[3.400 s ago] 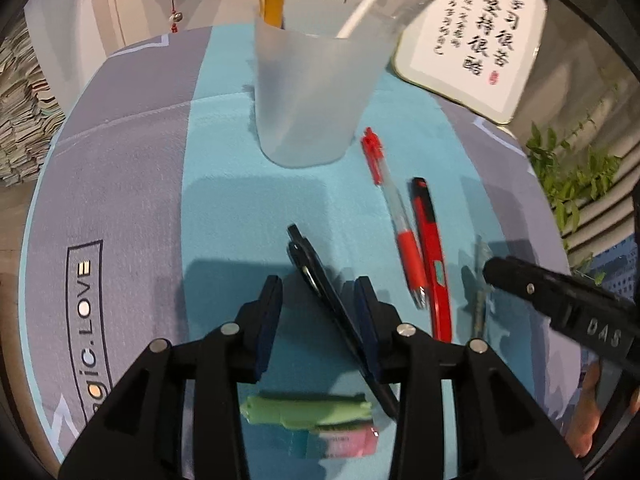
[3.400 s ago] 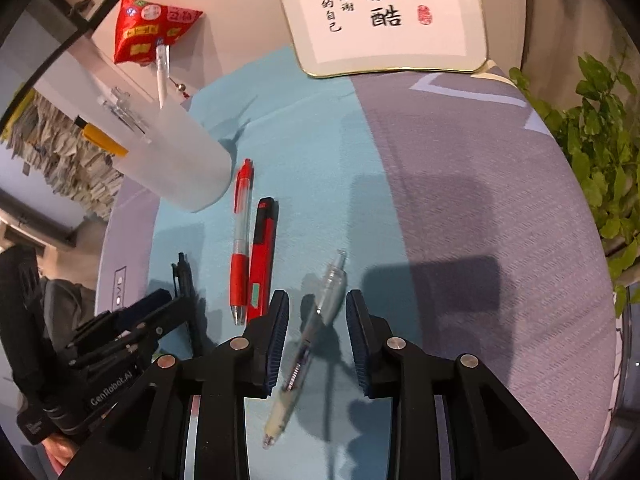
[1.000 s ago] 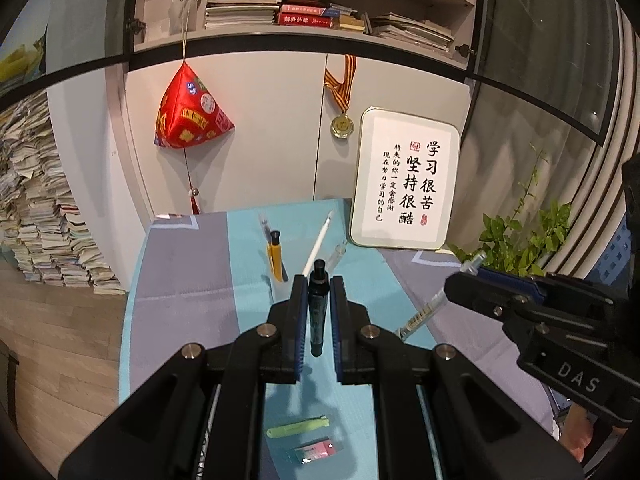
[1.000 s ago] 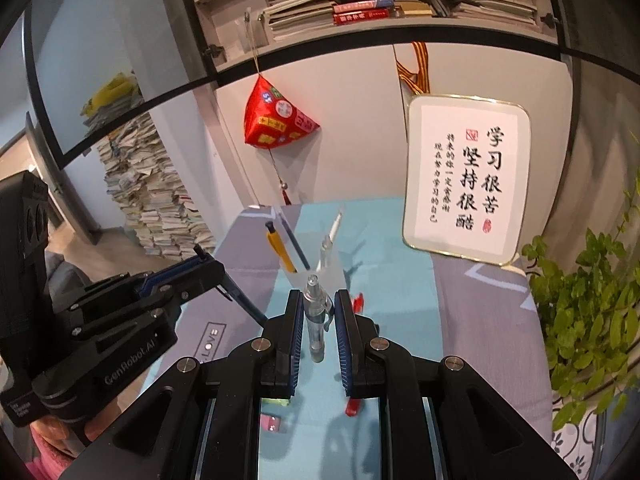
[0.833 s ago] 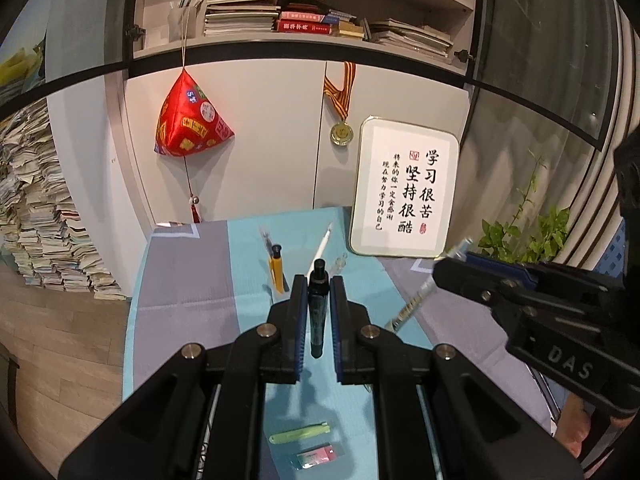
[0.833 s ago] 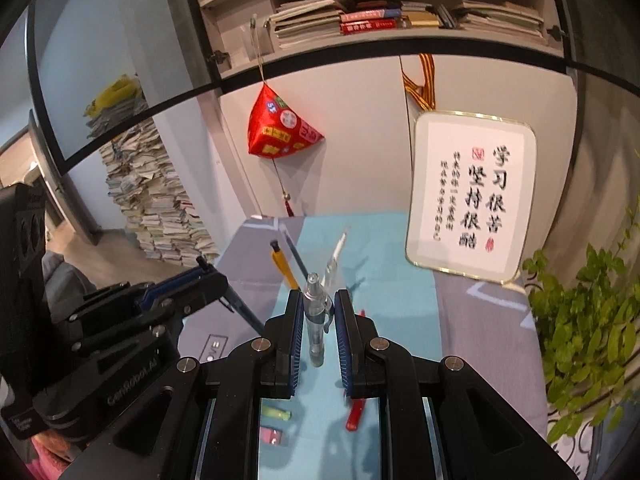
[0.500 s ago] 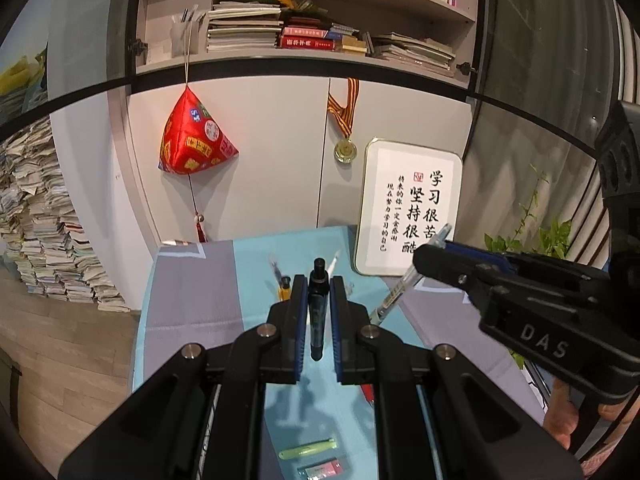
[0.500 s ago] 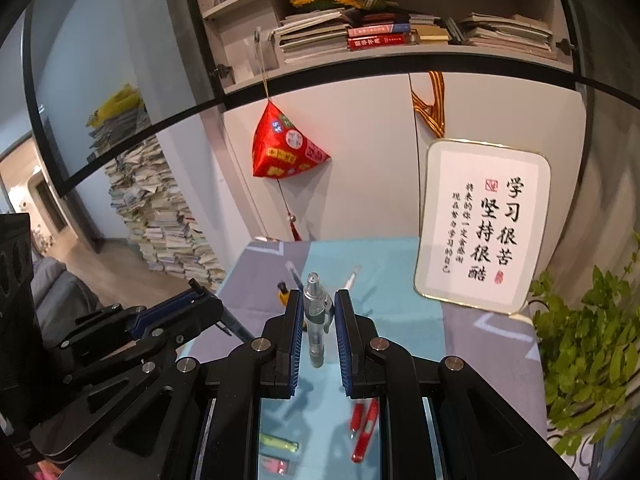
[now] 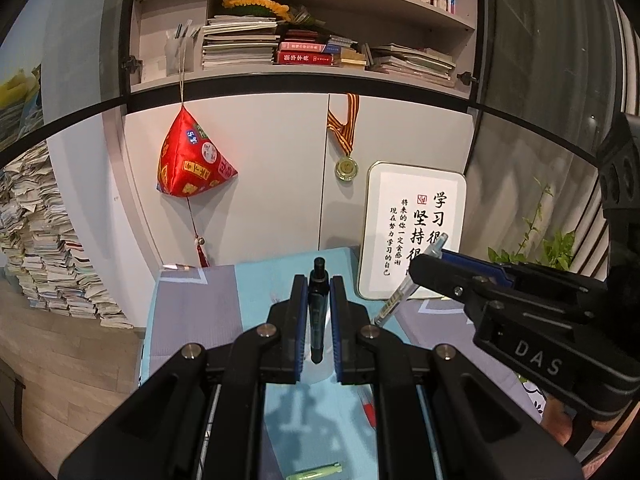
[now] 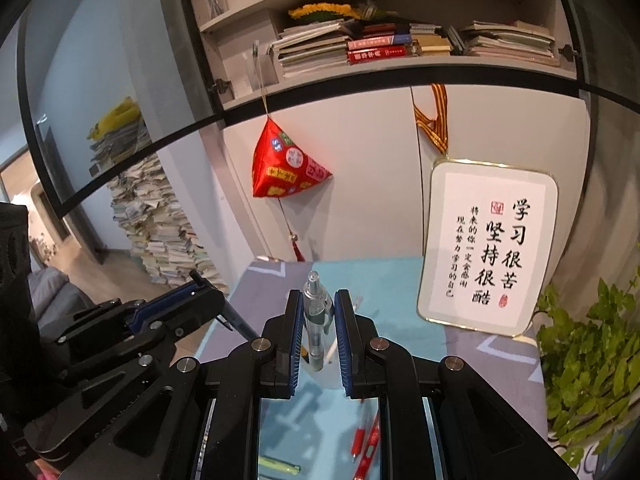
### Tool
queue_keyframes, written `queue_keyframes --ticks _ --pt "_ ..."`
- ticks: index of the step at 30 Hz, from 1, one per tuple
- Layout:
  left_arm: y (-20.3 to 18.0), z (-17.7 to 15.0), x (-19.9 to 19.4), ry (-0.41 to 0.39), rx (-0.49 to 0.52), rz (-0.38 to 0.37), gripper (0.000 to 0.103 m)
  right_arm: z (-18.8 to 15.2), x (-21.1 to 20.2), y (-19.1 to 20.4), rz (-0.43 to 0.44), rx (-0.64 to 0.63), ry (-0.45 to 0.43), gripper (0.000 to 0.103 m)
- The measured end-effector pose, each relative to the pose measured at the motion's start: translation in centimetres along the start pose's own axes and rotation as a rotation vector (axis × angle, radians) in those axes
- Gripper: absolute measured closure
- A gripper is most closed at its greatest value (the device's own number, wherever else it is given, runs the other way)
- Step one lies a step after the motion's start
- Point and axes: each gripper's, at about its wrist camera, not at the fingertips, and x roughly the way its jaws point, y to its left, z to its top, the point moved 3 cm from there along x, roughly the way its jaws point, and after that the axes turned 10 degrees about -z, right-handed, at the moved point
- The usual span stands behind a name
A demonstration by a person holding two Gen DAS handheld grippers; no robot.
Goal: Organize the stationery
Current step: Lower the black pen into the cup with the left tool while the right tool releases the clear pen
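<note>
My left gripper (image 9: 318, 292) is shut on a black pen (image 9: 318, 312), held upright high above the table. My right gripper (image 10: 318, 308) is shut on a clear pen (image 10: 316, 320), also upright and raised. In the left wrist view the right gripper (image 9: 424, 268) holds the clear pen (image 9: 404, 292) to the right. In the right wrist view the left gripper (image 10: 200, 296) shows at the left. The translucent cup (image 10: 320, 372) is mostly hidden behind the fingers. Two red pens (image 10: 366, 444) and a green item (image 10: 278, 466) lie on the blue mat below.
A framed calligraphy board (image 10: 488, 248) leans on the cabinet at the table's back right. A potted plant (image 10: 588, 360) stands at the right. A red pouch (image 9: 192, 164) and a medal (image 9: 346, 168) hang on the cabinet. Book stacks (image 9: 44, 256) stand at the left.
Both grippers picked their pens off the mat and have lifted them, rising higher and tilting up over the last second. The cup has sunk behind the fingers.
</note>
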Motion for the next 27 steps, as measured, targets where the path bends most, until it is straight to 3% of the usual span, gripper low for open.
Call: queue_keyframes --ticks 13,27 --pt "1.0 0.8 1.3 0.015 -0.024 0.003 0.094 1.2 1.5 0.6 0.017 0.008 -0.004 0.086" --pt "1.7 0.3 4.7 0.057 -0.028 -0.009 0.094 0.9 5.8 0.2 -0.026 0.019 0.048 0.086"
